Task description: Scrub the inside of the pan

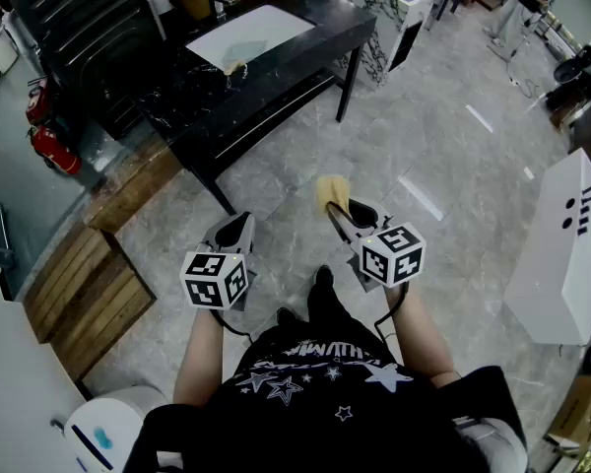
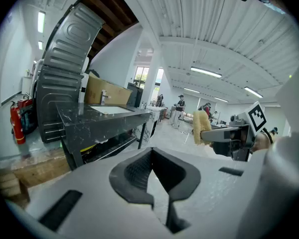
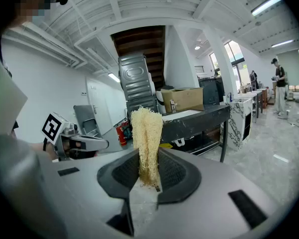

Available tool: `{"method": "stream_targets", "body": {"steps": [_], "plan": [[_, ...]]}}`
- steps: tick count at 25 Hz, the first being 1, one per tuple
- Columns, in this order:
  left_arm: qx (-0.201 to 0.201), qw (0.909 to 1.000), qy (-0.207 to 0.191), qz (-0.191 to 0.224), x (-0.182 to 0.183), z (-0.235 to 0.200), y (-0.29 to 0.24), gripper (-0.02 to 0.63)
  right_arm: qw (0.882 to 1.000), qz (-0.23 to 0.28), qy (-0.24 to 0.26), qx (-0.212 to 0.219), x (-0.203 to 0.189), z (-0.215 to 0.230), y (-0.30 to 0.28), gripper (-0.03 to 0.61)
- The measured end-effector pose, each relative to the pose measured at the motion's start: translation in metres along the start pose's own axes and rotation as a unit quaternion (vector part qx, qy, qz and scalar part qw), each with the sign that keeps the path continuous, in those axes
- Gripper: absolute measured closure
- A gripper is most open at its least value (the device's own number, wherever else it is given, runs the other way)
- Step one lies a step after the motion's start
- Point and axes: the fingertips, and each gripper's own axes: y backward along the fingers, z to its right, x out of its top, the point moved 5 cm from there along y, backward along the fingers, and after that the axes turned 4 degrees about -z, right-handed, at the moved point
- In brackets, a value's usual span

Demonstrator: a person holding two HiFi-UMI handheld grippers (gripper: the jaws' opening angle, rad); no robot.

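my right gripper (image 3: 148,179) is clamped on the scrubber (image 3: 147,133), which stands upright. my left gripper (image 2: 154,185) is pinched together, empty. no pan visible; the black table (image 1: 305,52) lies ahead-left, well apart, nearer my left.

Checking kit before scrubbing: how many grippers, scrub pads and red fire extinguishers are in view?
Grippers: 2, left gripper and right gripper
Scrub pad: 1, held by right gripper
Red fire extinguishers: 2
Total: 5
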Motion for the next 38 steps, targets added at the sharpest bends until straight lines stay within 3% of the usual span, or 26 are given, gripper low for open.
{"method": "stream_targets", "body": {"steps": [4,16,21,25,30,38], "plan": [[0.007,0.9995,0.027,-0.015,-0.016,0.002,0.012,0.606,1.0,-0.009,-0.003,0.01,-0.006,-0.007,0.001,0.494],[0.013,0.9996,0.017,-0.018,-0.014,0.003,0.011,0.606,1.0,-0.005,-0.004,0.008,-0.006,-0.006,0.005,0.494],[0.014,0.9992,0.022,-0.031,-0.024,0.002,0.015,0.606,0.999,-0.026,0.004,-0.027,-0.017,-0.003,0.005,0.494],[0.016,0.9991,0.016,-0.037,-0.026,-0.004,0.018,0.606,0.999,-0.023,-0.005,-0.026,-0.021,-0.007,0.004,0.492],[0.025,0.9982,0.04,-0.037,-0.032,-0.018,0.017,0.606,0.999,-0.033,-0.027,-0.024,-0.029,0.001,-0.008,0.491],[0.049,0.9967,0.039,-0.051,-0.018,-0.044,-0.01,0.606,0.999,-0.029,-0.005,-0.012,-0.001,0.034,-0.058,0.491]]}}
